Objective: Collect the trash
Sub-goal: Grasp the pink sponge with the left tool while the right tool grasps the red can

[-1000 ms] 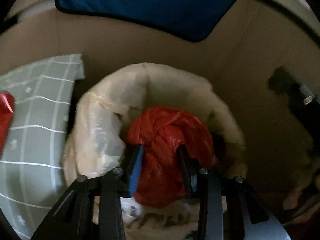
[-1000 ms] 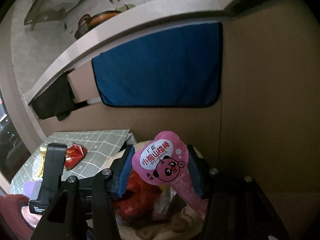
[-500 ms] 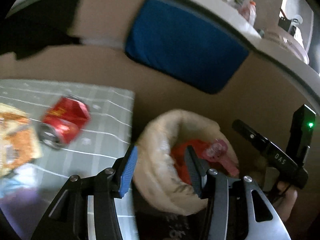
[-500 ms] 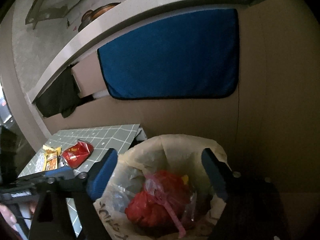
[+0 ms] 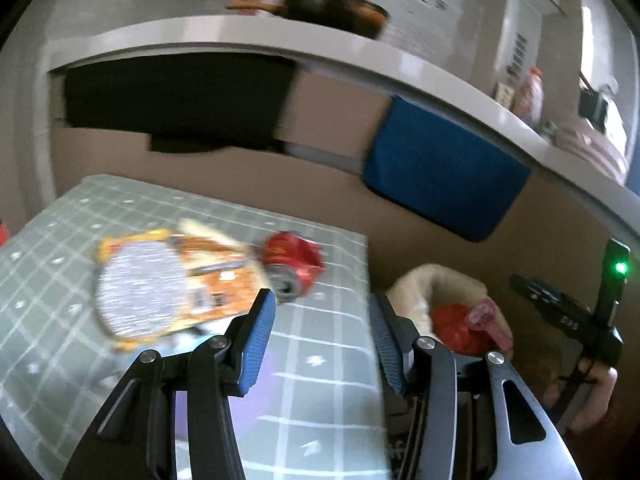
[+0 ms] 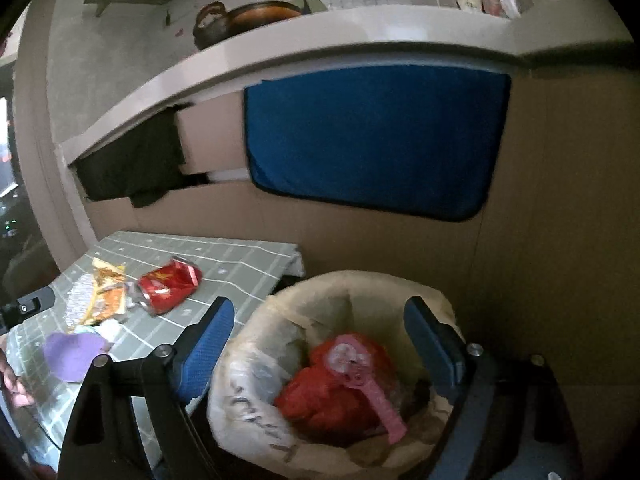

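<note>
The trash bin, lined with a pale translucent bag, stands on the floor just beside the right-hand edge of the low table, which carries a grey-green checked cloth. Inside the bin lies a crumpled red plastic bag, and on top of it rests a pink snack wrapper with a round printed head and a narrow tail pointing toward the near rim. On the table, a crushed red can lies on its side near the far right corner, touching an orange and yellow foil snack packet to its left; a purple scrap lies nearer the front edge. The right gripper hovers above the bin with its jaws spread wide and nothing between them. The left gripper is over the table's right edge, jaws parted and empty. The left view is motion-blurred, so the print on the packet and can cannot be read. The bin's base and lower contents are hidden by the liner and the gripper bodies. The lettering on the liner is not legible.
</note>
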The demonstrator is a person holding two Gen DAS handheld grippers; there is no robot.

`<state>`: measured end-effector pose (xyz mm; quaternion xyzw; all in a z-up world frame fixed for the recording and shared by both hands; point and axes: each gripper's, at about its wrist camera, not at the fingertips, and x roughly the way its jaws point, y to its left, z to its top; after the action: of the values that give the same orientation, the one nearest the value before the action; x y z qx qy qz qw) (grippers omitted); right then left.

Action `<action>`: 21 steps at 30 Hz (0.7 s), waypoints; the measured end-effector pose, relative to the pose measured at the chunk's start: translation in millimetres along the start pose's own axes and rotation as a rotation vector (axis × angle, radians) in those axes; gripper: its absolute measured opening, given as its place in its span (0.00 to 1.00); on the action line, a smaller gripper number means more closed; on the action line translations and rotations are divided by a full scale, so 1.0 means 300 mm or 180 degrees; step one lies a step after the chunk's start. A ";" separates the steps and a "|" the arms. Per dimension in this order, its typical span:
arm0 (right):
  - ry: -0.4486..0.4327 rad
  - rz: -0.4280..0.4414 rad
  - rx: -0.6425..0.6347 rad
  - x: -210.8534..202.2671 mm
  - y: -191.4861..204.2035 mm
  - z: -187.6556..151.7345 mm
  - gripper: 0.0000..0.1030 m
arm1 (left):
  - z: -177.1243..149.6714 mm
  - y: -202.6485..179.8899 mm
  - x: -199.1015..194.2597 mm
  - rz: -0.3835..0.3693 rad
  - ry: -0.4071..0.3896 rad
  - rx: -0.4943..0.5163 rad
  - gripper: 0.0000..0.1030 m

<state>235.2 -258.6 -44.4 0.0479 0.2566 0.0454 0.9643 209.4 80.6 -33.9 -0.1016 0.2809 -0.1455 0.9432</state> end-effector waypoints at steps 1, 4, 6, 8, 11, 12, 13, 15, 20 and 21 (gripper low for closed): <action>0.0013 0.0078 0.0010 -0.002 0.010 0.002 0.82 | -0.002 0.039 -0.028 0.0077 -0.0024 -0.0046 0.49; 0.0086 0.0228 0.0028 -0.002 0.052 0.000 0.82 | -0.013 0.135 -0.085 0.0273 -0.0079 -0.0163 0.49; 0.0096 0.0265 0.0036 -0.005 0.086 -0.006 0.82 | -0.026 0.192 -0.102 0.0359 -0.0068 -0.0245 0.49; 0.0121 0.0222 0.0029 -0.006 0.122 -0.013 0.82 | -0.040 0.247 -0.116 0.0419 -0.0040 -0.0350 0.49; 0.0192 0.0030 -0.0161 0.002 0.201 -0.032 0.82 | -0.076 0.320 -0.111 0.0456 0.0054 -0.0533 0.49; 0.0193 -0.0018 -0.0256 0.002 0.225 -0.040 0.82 | -0.089 0.339 -0.107 0.0445 0.0082 -0.0574 0.49; 0.0194 -0.0068 -0.0384 0.004 0.257 -0.050 0.82 | -0.101 0.358 -0.097 0.0422 0.0135 -0.0634 0.49; 0.0225 -0.0086 -0.0496 0.012 0.293 -0.064 0.82 | -0.119 0.373 -0.081 0.0398 0.0199 -0.0698 0.49; 0.0421 0.0375 -0.0452 0.045 0.333 -0.105 0.76 | -0.140 0.401 -0.040 0.0369 0.0294 -0.0761 0.49; 0.0477 0.0451 -0.0441 0.055 0.340 -0.112 0.73 | -0.142 0.410 -0.032 0.0370 0.0306 -0.0789 0.49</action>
<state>226.2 -153.2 -69.9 -0.0044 0.3202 0.1344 0.9378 204.8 194.3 -97.7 -0.1939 0.3470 -0.0596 0.9157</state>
